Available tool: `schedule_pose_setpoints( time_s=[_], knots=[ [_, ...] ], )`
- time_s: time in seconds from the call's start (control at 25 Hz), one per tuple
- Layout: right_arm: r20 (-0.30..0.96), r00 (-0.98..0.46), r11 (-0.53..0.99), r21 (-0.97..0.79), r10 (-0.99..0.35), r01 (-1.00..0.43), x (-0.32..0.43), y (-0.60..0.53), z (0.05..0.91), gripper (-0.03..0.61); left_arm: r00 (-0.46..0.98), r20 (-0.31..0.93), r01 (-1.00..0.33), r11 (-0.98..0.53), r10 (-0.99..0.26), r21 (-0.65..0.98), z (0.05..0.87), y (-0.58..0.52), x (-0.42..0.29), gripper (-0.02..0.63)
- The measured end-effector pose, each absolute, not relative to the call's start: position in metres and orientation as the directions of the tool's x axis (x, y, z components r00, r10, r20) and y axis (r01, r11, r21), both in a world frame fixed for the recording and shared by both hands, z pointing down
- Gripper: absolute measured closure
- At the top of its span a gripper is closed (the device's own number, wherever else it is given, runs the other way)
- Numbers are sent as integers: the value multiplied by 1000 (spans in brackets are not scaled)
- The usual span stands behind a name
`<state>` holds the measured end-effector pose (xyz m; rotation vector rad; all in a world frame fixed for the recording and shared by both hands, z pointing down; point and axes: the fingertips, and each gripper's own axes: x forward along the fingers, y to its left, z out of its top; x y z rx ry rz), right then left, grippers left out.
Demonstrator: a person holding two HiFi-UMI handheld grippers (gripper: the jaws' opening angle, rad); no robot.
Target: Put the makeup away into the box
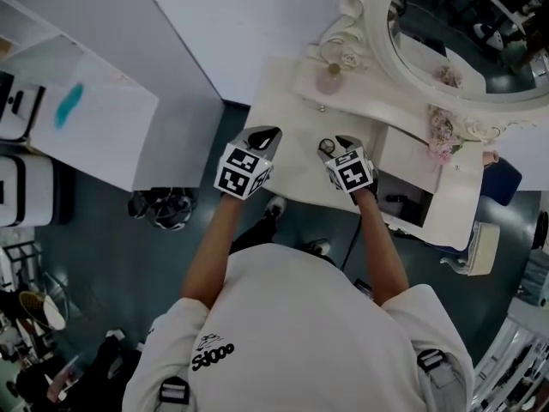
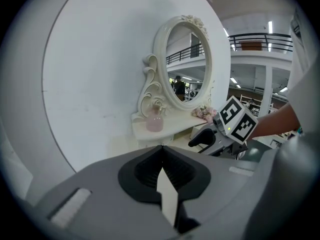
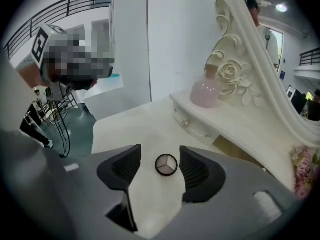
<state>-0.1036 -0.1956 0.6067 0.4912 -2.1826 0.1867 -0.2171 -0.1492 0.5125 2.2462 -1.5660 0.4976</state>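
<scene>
A small round black compact (image 3: 166,165) with pale shades lies flat on the white vanity table (image 3: 130,129). In the right gripper view it sits between the two pads of my right gripper (image 3: 160,153), which is open and touches nothing. From the head view the compact (image 1: 326,149) is at the tip of my right gripper (image 1: 337,147). To its left my left gripper (image 1: 262,136) hovers over the tabletop, shut and empty; the left gripper view shows its jaws (image 2: 161,156) pressed together.
A pink bottle (image 1: 330,79) stands on the raised shelf under the oval mirror (image 1: 463,33). Pink flowers (image 1: 441,136) lie at the mirror's base. A dark open compartment (image 1: 403,202) shows in the table's right part. A small drawer with knob (image 3: 186,124) faces me.
</scene>
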Motion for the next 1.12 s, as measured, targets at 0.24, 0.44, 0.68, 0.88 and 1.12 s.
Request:
schedule_pose_setpoints(
  time_s=[0.24,0.44,0.68,0.88,1.12],
  knots=[
    [836,-471,898,58,-282,-436,-102,-205,654,304,321,515,-944,-310,-795,111,535,-145,-226,597],
    [859,-437,889,44,-267,-456,-99,-214,681,304,323,534,-944,-309,-781,118,544,-146,-230,597],
    [882,-441,885,-63,-167,-461,-100,-204,699,304,310,533,-947,-303,-787,104,538,-148,-236,597],
    [877,-453,884,-77,-160,-462,-100,-208,698,351,303,524,-950,-299,-796,95,532,-147,-234,597],
    [893,-420,882,-58,-164,-467,-95,-208,689,357,293,509,-952,-299,-809,73,522,-143,-230,597]
  ],
)
